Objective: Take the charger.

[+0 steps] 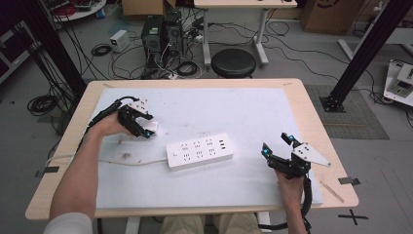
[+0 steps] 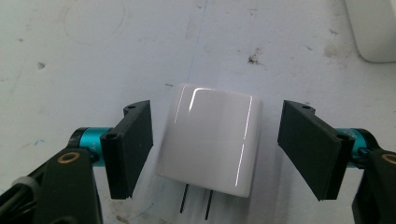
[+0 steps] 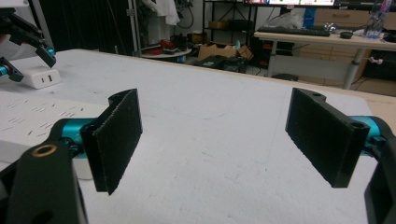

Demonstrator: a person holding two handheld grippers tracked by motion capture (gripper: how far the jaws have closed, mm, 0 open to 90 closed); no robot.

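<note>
Both jaws gape — left gripper straddles the glossy white plastic plug adapter, untouched; off-centre closing could tip it.

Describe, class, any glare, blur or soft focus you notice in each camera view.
Left gripper view: bright glare streaks on the white charger, sharp focus. Right gripper view: near fingers slightly soft, background shelves dim. High view: even light, weak shadows on the white mat.

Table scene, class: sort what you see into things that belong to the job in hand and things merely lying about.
Belonging to the job:
- white plug adapter, between the open jaws of the left tool, not yet pressed
- white power strip mid-table
- right tool, open, holding nothing

Just lying about:
- black stool
- computer towers and floor cables
</note>
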